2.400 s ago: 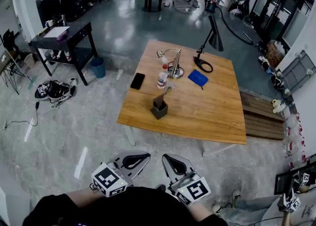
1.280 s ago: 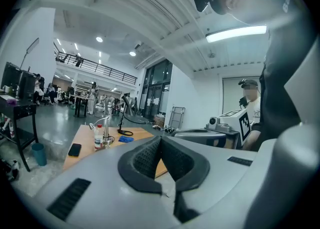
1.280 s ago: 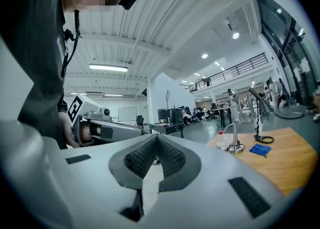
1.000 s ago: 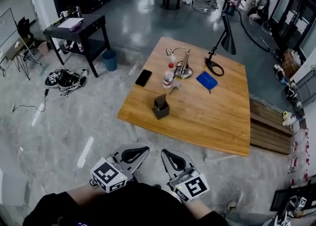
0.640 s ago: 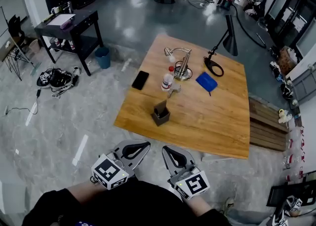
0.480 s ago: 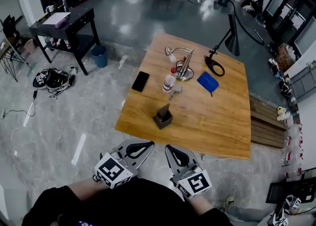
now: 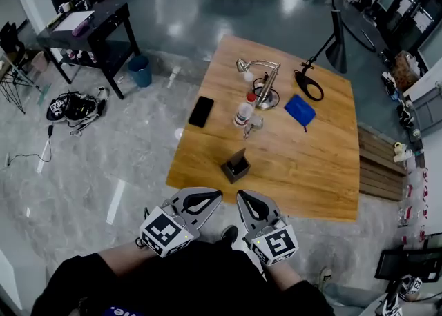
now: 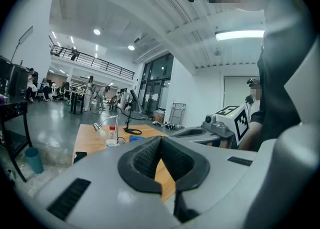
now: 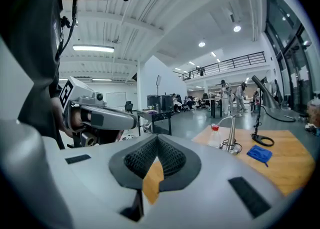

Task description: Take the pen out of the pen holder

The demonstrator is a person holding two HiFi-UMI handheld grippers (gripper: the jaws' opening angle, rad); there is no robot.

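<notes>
The pen holder (image 7: 236, 167) is standing on the wooden table (image 7: 304, 170), by its near edge. The pen itself is too small to make out, so the task is looking unstarted, with reaching, gripping and lifting all remaining. A bottle (image 7: 243, 110) and a phone (image 7: 201, 111) are sitting beyond the pen holder. Short of it, off the table, the left gripper (image 7: 207, 199) and right gripper (image 7: 247, 201) are hovering side by side against the person's body, each with jaws pressed together on nothing.
</notes>
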